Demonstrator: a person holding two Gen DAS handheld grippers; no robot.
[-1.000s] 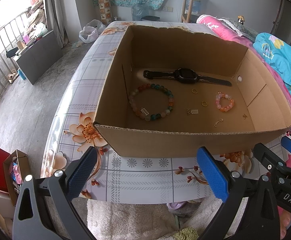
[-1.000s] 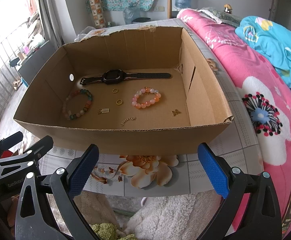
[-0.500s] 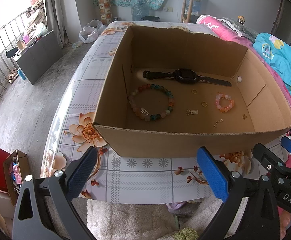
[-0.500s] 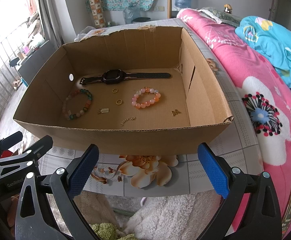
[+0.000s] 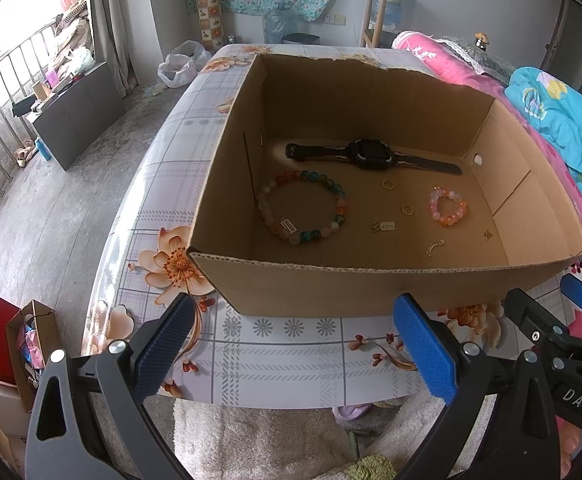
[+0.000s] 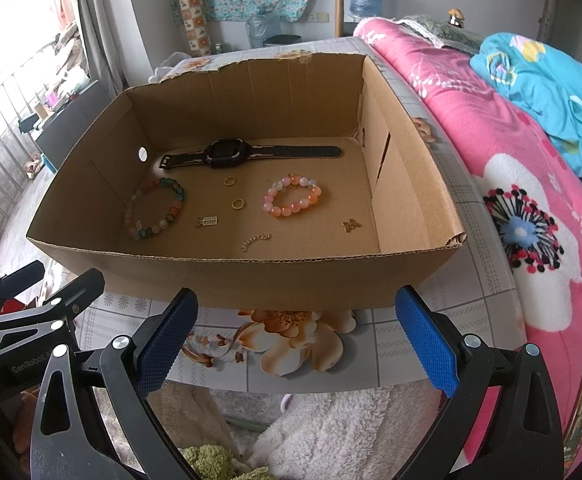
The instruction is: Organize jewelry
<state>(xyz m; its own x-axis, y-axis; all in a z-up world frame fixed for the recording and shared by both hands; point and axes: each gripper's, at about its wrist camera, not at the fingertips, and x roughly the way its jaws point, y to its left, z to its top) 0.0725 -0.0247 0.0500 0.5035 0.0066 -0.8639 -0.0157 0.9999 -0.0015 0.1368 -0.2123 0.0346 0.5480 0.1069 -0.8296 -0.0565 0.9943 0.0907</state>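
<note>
On the flower-patterned desk (image 5: 275, 356) an open cardboard box (image 5: 331, 288) stood close to the near edge, leaving only a narrow strip of bare top between its front wall and the drop to the fluffy rug (image 6: 351, 424) below. Both grippers hung short of that edge, outside the box: the left gripper (image 5: 295, 348) and the right gripper (image 6: 297, 340) each had their blue pads spread wide with nothing between them. The box's walls rose high on all four sides, the far rim ragged, so the room for reaching in lay from above. Its floor held the jewelry, well spaced: one black watch (image 6: 227, 153) laid flat along the back wall, two beaded bracelets, a larger multicoloured bracelet (image 5: 302, 212) toward the left wall and a smaller pink-and-orange bracelet (image 6: 292, 200) toward the right, two small gold rings (image 6: 237, 203) between them, one tagged charm (image 6: 207, 222), one short chain piece (image 6: 255, 241) nearest the front wall, and one tiny gold charm (image 6: 351, 224) by the right wall. A pink floral bed (image 6: 523, 184) pressed against the desk's right side with a blue blanket (image 6: 551, 76) on it; bare concrete floor (image 5: 51, 208) lay open to the left, running to a railed window.
</note>
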